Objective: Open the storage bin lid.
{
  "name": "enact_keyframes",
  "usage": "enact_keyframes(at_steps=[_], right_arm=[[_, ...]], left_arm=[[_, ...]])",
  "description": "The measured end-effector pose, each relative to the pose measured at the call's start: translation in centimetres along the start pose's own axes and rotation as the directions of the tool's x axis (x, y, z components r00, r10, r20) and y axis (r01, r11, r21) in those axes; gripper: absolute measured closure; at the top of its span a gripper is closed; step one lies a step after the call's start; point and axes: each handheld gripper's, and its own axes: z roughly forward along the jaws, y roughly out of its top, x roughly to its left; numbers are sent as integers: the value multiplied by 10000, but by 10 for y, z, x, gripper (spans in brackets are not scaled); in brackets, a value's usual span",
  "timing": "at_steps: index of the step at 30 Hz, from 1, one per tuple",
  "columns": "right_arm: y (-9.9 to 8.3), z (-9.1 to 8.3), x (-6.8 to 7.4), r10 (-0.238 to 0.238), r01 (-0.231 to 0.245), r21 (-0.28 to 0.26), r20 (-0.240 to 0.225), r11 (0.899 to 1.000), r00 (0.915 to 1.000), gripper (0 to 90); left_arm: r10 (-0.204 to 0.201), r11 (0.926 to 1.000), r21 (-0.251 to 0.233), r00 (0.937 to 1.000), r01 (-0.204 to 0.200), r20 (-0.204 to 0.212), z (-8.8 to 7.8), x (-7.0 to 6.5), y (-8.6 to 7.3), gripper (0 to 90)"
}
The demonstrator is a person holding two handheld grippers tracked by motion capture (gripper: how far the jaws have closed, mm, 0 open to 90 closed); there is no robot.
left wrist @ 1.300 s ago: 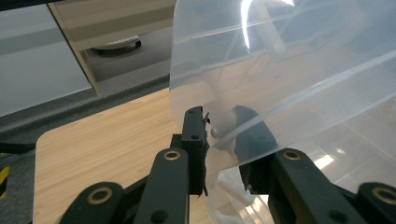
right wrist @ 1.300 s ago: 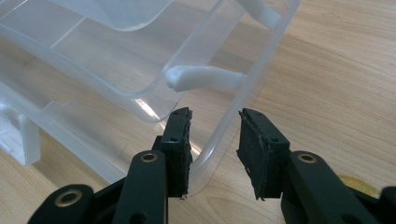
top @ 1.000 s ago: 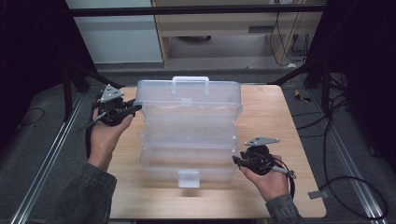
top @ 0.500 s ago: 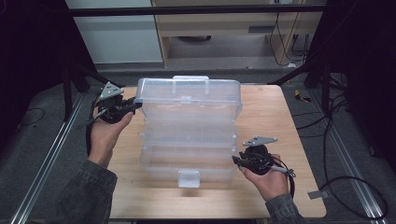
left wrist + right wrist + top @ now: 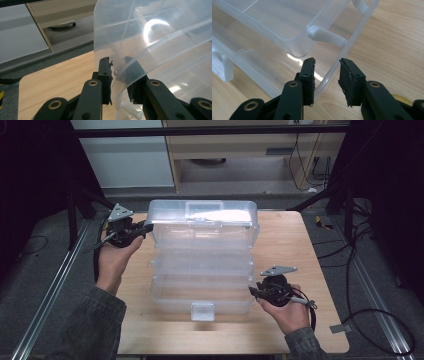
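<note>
A clear plastic tiered toolbox stands open on the wooden table [image 5: 300, 250]. Its lid [image 5: 205, 222] is raised at the back, over a middle tray [image 5: 200, 262] and the base [image 5: 200, 297], which has a front latch [image 5: 202, 311]. My left gripper [image 5: 147, 226] is at the lid's left edge. In the left gripper view the jaws [image 5: 120, 72] are shut on the lid's thin wall [image 5: 150, 37]. At the base's right end, my right gripper [image 5: 251, 291] straddles the rim [image 5: 337, 65]. The left pad lies against the rim and a gap shows before the right pad [image 5: 349, 77].
Bare wood lies to the right of the box and along the front edge. A pale cabinet [image 5: 135, 160] and a wooden shelf unit [image 5: 240, 150] stand beyond the table's far edge. Cables [image 5: 360, 270] run over the grey floor to the right.
The left gripper and the lid's edge have shifted slightly up and back. The right hand has stayed where it was at the base's right end.
</note>
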Motion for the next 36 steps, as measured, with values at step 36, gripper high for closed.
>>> enact_keyframes(at_steps=[36], right_arm=[[0, 0, -2, 43, -43, -19, -134, 10000, 9999, 644]], left_arm=[[-498, 9986, 180, 9986, 495, 182, 19, 14, 14, 768]])
